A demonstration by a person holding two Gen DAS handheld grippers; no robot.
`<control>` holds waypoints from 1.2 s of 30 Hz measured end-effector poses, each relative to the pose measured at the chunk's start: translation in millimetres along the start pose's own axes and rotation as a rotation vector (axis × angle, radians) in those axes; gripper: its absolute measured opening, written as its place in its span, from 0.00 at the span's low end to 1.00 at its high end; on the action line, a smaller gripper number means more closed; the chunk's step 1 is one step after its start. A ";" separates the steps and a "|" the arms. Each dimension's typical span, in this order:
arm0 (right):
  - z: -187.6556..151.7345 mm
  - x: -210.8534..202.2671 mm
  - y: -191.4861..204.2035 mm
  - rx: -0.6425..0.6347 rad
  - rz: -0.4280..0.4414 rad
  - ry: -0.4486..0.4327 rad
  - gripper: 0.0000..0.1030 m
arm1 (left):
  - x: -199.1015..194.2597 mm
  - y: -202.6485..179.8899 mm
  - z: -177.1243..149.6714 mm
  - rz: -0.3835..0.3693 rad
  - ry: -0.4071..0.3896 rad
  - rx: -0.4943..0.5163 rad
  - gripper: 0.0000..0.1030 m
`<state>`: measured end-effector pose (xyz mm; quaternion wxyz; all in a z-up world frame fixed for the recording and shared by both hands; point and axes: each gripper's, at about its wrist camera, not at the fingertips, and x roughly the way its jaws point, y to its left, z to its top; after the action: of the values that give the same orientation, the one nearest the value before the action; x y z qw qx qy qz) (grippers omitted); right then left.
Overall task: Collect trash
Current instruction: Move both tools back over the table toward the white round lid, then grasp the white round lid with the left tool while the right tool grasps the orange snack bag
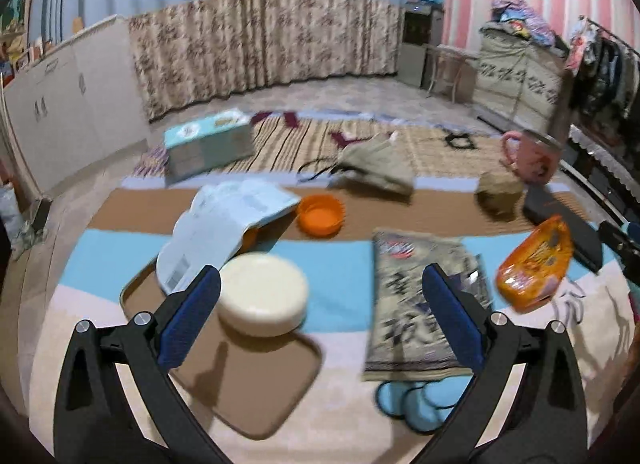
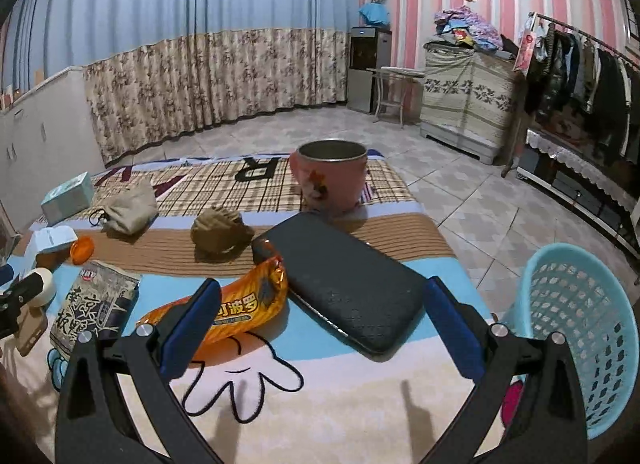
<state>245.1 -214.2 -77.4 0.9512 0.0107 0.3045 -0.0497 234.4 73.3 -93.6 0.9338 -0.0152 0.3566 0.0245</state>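
Both tools hang spread and empty above the blanket. The right tool [image 2: 320,328] faces the orange snack bag [image 2: 236,304], lying against the black case [image 2: 344,284]. Picking hasn't started, I'd say: next, pinch that bag, then carry it to the blue basket [image 2: 580,328] alongside. The left tool [image 1: 320,316] hovers near the grey wrapper [image 1: 416,304].

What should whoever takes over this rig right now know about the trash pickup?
Left gripper: open, empty, hovering between the cream round tin and the grey snack packet.
Right gripper: open, empty, over the orange snack wrapper and the black case.
Blue basket stands off the mat's right edge; nothing visible inside.
Crumpled brown paper and the orange lid lie further back on the mat.
Done: nothing visibly collected. Left: wrapper, packet, crumpled paper into the basket.
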 end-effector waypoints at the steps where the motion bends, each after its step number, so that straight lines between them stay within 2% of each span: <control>1: -0.3 2.6 -0.3 -0.005 -0.004 0.005 0.96 | 2.2 2.2 -0.9 0.003 0.011 -0.008 0.93; 4: -2.5 9.8 -3.0 -0.001 0.003 0.035 0.96 | 11.8 6.2 -1.8 0.016 0.036 -0.011 0.90; 6: -3.4 16.8 -4.3 0.004 0.014 0.069 0.96 | 17.7 5.7 -2.8 0.037 0.050 0.002 0.84; 13: -3.9 27.4 -24.9 0.099 0.033 0.110 0.96 | 30.6 17.3 -1.9 0.031 0.100 -0.031 0.58; 19: -4.6 30.5 -28.5 0.127 0.045 0.115 0.96 | 32.0 20.7 -0.3 0.040 0.097 -0.042 0.58; 26: -9.6 36.4 -8.8 0.062 0.081 0.137 0.94 | 11.8 15.7 6.2 0.005 0.041 -0.056 0.57; 27: -10.0 38.0 -4.1 0.046 0.086 0.141 0.93 | 9.0 13.7 7.8 0.006 0.031 -0.053 0.57; 29: -10.8 41.9 4.7 0.025 0.107 0.162 0.83 | 3.4 10.5 11.4 0.004 0.010 -0.049 0.57; 30: -11.8 43.1 7.1 0.019 0.116 0.172 0.77 | 0.2 8.7 13.0 0.002 -0.002 -0.048 0.53; 31: -12.5 45.9 10.6 0.010 0.119 0.183 0.75 | -0.2 8.5 14.1 0.000 -0.005 -0.047 0.39; 32: -13.3 47.0 13.5 -0.001 0.113 0.184 0.75 | -0.5 7.6 15.1 -0.001 -0.001 -0.046 0.37; 35: -13.0 50.3 24.7 -0.049 0.094 0.189 0.69 | -0.1 9.3 15.7 -0.004 0.003 -0.054 0.37; 36: -12.9 50.2 25.9 -0.041 0.111 0.200 0.58 | 0.4 9.4 15.9 -0.001 0.005 -0.053 0.36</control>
<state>280.9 -192.2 -117.3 0.9173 0.0130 0.3978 0.0105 244.8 83.4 -82.1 0.9322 -0.0404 0.3581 0.0335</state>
